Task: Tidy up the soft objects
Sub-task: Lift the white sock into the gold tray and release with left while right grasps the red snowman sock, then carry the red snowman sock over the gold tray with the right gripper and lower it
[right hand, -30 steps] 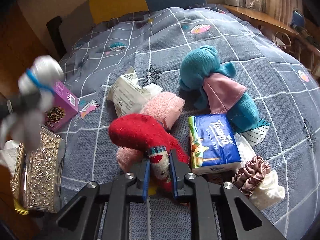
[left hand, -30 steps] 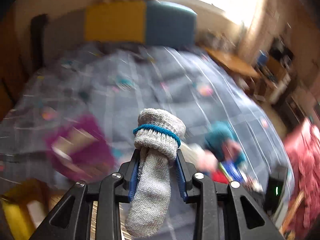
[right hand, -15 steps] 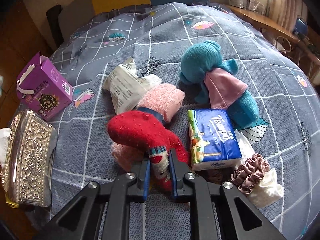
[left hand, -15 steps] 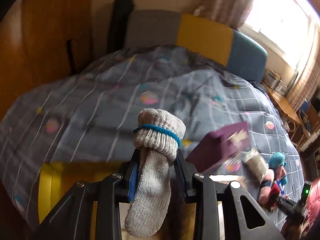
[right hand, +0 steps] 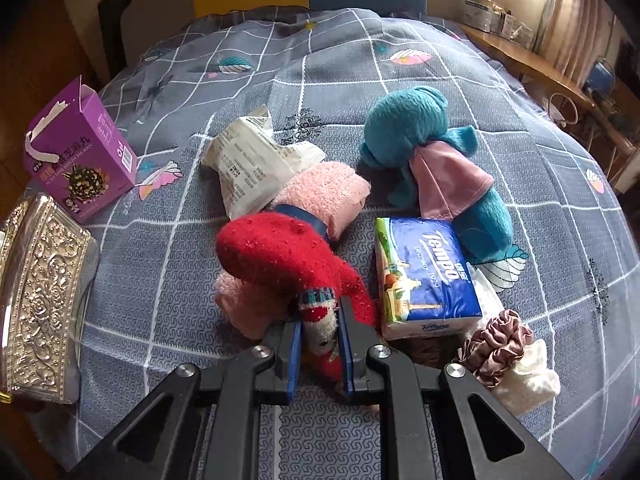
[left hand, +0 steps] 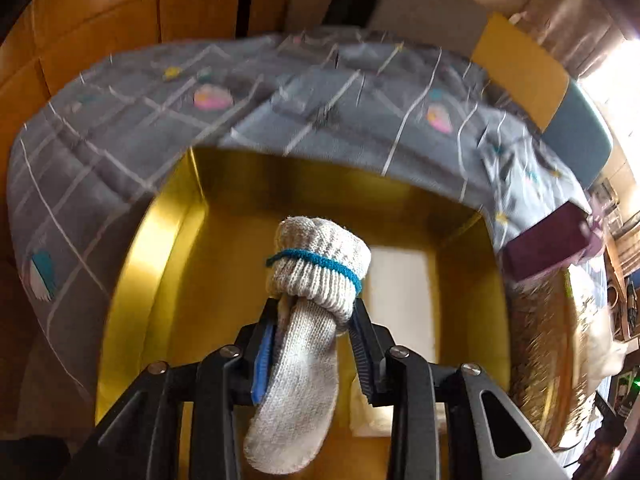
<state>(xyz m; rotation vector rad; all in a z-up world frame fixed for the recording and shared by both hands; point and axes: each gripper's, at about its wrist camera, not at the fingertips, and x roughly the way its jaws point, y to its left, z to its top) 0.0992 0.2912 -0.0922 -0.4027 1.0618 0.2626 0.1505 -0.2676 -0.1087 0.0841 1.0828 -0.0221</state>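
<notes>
My left gripper point(left hand: 314, 316) is shut on a rolled grey sock point(left hand: 308, 320) with a blue band and holds it over an open yellow box point(left hand: 168, 248) beside the bed. My right gripper point(right hand: 319, 330) is shut on the cuff of a red sock point(right hand: 280, 256) that lies on the grey checked bedspread point(right hand: 360, 52), partly over a pink fluffy sock point(right hand: 332, 192). A teal plush toy point(right hand: 420, 128) with a pink cloth lies to the right. Brown and white scrunchies point(right hand: 504, 348) lie at the right front.
A purple carton point(right hand: 80, 156) and an ornate silver tissue box point(right hand: 36, 292) stand at the left of the bed. A white crumpled packet point(right hand: 256, 160) and a blue Tempo tissue pack point(right hand: 424, 276) lie among the soft things. A white sheet point(left hand: 400, 296) lies in the yellow box.
My left gripper has swung left and down with the grey sock, from above the bed to over the yellow box. My right gripper has stayed shut on the red sock.
</notes>
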